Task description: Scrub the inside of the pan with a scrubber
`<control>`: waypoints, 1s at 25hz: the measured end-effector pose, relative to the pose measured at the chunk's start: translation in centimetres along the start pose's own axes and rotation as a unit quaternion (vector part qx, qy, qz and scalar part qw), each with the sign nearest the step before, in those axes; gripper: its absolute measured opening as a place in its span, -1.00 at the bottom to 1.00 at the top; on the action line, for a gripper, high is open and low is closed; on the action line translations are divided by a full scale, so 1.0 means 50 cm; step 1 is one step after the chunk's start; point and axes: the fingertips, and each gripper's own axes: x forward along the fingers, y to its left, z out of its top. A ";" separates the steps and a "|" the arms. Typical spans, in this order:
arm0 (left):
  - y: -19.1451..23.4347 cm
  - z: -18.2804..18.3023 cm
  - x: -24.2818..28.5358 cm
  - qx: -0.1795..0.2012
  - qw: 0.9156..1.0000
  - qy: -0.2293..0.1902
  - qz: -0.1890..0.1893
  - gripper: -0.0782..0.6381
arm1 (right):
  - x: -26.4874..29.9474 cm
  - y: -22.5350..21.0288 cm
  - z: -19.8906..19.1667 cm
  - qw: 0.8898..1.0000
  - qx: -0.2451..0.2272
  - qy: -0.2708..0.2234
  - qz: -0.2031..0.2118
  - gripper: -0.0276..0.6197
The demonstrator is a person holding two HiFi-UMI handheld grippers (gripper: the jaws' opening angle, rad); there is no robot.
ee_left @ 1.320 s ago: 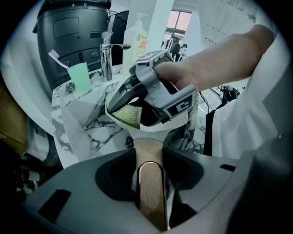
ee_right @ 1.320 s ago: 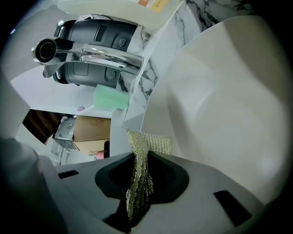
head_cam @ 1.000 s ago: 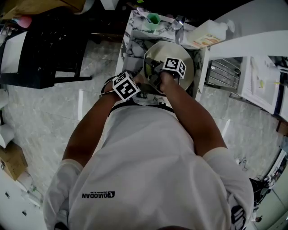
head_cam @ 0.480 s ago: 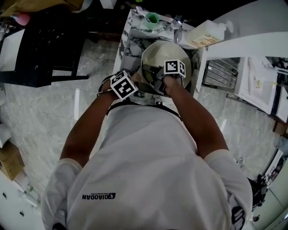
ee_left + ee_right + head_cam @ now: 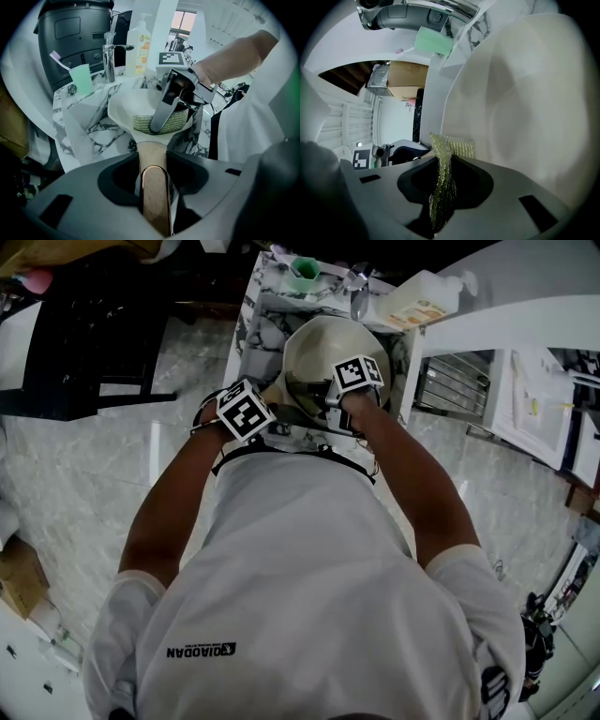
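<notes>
A cream pan [image 5: 319, 338] sits tilted over the marble basin, its wooden handle [image 5: 153, 157] pointing toward me. My left gripper [image 5: 267, 411] is shut on that handle [image 5: 155, 187]. My right gripper [image 5: 328, 397] reaches into the pan from the near rim and is shut on a yellow-green mesh scrubber [image 5: 451, 149]. In the left gripper view the scrubber [image 5: 140, 123] lies pressed against the pan's inner wall under the right gripper [image 5: 164, 115]. The right gripper view shows the pan's pale inside [image 5: 525, 93] close up.
A marble sink counter [image 5: 255, 329] holds a green cup with a toothbrush [image 5: 82, 78], a chrome faucet [image 5: 109, 54] and a soap bottle [image 5: 139, 44]. A black appliance [image 5: 75, 28] stands behind. A metal rack [image 5: 459, 390] is to the right.
The whole scene has drifted slightly up and left in the head view. The right gripper with the scrubber has shifted a little within the pan. The left gripper still holds the handle.
</notes>
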 end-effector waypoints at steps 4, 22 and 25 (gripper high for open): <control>-0.001 0.001 0.001 0.001 1.000 0.000 0.002 -0.25 | -0.012 -0.004 -0.026 0.999 -0.011 0.031 -0.003 -0.64; -0.003 0.003 0.002 -0.001 1.000 -0.001 0.001 -0.25 | -0.088 -0.039 -0.140 0.966 -0.090 0.237 -0.039 -0.64; -0.003 0.002 0.001 -0.001 1.000 0.000 0.002 -0.25 | -0.097 -0.042 -0.150 0.958 -0.097 0.265 -0.043 -0.64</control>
